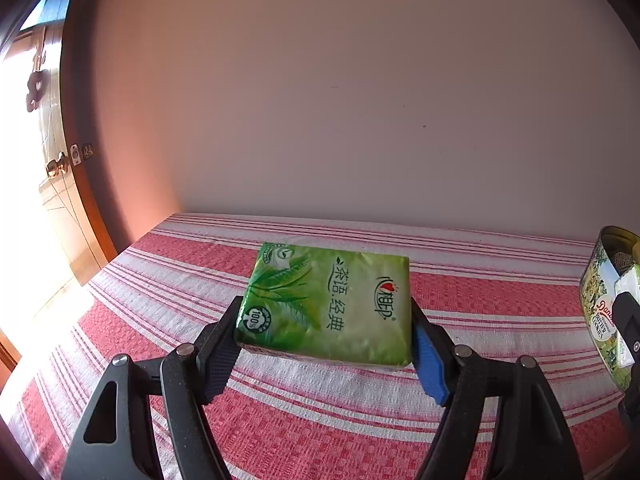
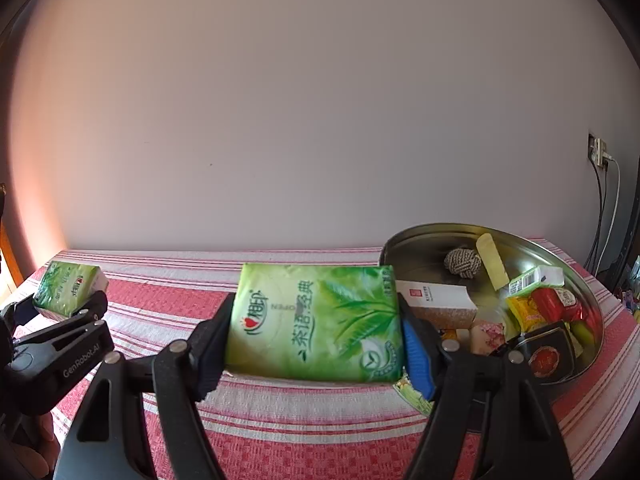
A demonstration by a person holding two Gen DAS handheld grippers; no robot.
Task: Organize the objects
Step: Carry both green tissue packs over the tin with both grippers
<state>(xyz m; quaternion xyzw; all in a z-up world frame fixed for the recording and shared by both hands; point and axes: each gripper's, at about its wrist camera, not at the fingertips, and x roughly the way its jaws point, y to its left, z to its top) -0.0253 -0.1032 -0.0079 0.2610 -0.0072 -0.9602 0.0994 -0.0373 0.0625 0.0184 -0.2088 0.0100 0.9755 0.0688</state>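
left wrist view: your left gripper clamps a green tissue pack by its two short sides, one black ribbed pad and one blue pad pressed against the glossy, crinkled plastic wrap. the pack is a flat, soft-edged rectangle printed with leaves and chinese characters, held just above a woven cloth of red checks and white stripes, tilted slightly down toward the far wall. at the right edge stands the printed side of a round cookie tin.

right wrist view: your right gripper grips a second green tissue pack the same way, jaws part-open to the pack's width, with the pack held level over the cloth beside the tin. the tin is a shallow, shiny metal round holding a knotted rope ball, a pale flat stick, a white carton and bright sachets. at far left your other gripper points down toward the table, its pack near the cloth's left end, well apart from the tin.
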